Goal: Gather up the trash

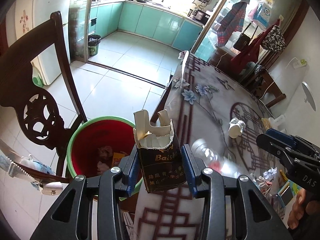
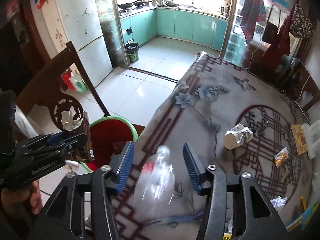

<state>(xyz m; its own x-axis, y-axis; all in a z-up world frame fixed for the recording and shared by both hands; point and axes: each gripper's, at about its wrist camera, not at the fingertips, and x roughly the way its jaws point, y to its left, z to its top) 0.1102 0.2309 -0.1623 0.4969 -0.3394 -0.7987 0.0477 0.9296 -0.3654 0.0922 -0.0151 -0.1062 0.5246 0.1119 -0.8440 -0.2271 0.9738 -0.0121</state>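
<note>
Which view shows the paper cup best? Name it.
Right wrist: the paper cup lies on its side on the table, sharp, open mouth visible. Left wrist shows it smaller and farther off.

Two near wrist views — shared table (image 1: pixel 210 104)

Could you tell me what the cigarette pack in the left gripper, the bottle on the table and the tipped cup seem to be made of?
Cigarette pack: thin printed card, glossy dark outside, white where its top is torn, with gold foil inside.
Bottle: clear thin plastic, seemingly; blurred, see-through, crinkled, with a red label.
Cup: probably paper; matte white rim, printed wall.
Left gripper is clamped on the pack; the right gripper is open.
</note>
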